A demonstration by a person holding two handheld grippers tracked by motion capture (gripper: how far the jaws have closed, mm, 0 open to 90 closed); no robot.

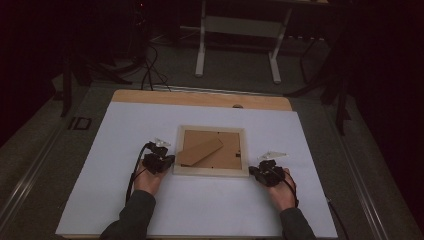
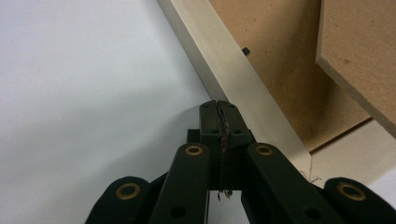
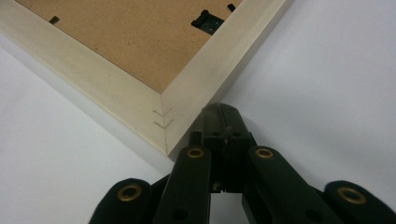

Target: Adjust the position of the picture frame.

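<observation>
A pale wooden picture frame (image 1: 211,171) lies face down on the white table sheet, its brown backing board (image 1: 220,155) up. A brown cardboard stand flap (image 1: 200,151) lies slanted across the backing. My left gripper (image 1: 170,161) is shut, its tips against the frame's left rail (image 2: 233,70) near the near-left corner. The raised flap edge (image 2: 355,60) shows at the right of the left gripper view. My right gripper (image 1: 252,171) is shut too, with its tips (image 3: 223,112) at the frame's near-right corner (image 3: 161,105). A black hanger clip (image 3: 205,19) sits on the backing.
The white sheet (image 1: 150,120) covers a wooden table whose far edge (image 1: 200,97) shows bare. Beyond it stand a white table stand (image 1: 239,30) and dark cables (image 1: 150,70) on the grey floor. Dark tripod legs stand at both sides.
</observation>
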